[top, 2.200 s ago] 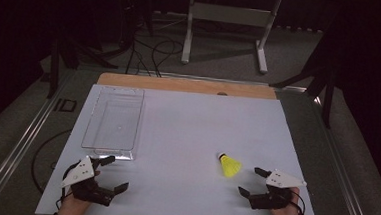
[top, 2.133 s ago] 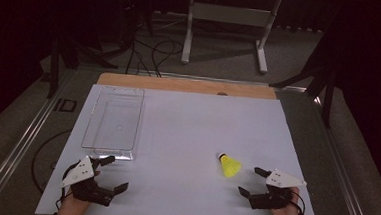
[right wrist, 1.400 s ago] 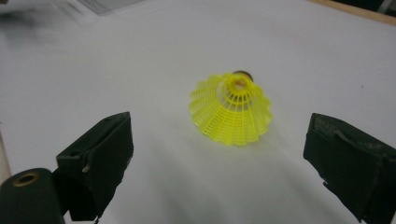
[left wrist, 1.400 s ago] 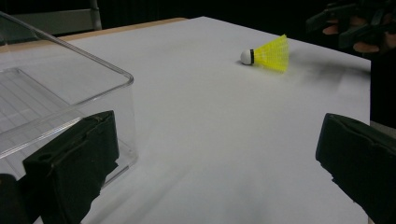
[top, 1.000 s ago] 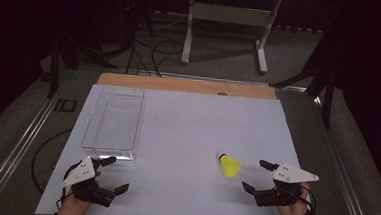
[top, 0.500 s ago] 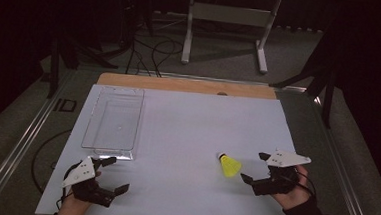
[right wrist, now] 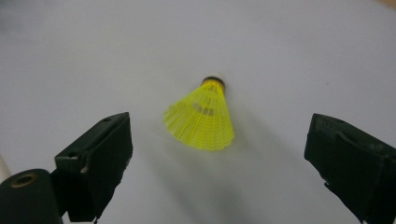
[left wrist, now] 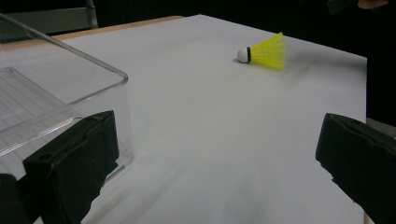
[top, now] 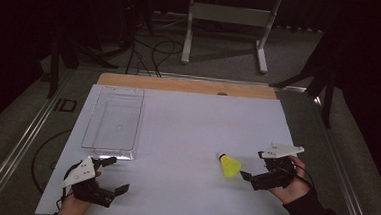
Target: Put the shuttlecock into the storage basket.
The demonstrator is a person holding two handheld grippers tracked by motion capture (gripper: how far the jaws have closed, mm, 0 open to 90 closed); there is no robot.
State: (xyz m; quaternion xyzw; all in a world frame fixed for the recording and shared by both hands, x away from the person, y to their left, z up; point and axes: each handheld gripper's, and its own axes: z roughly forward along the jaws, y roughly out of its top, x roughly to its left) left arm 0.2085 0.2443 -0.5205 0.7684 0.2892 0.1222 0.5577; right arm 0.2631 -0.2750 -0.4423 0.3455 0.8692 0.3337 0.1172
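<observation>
High view, bottom edge first: my left hand-held gripper sits wide open and empty at lower left, my right hand-held gripper gapes empty at lower right, just beside the yellow shuttlecock lying on the desk, clear tray farther up left.

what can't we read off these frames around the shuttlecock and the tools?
- Shuttlecock cork tip: right gripper view, mostly hidden behind its own skirt.
- Clear tray: left gripper view, cut off by the left edge.
- Right tool fingertips: high view, too small and dark to separate.
- Left tool: body below the bottom edge.
</observation>
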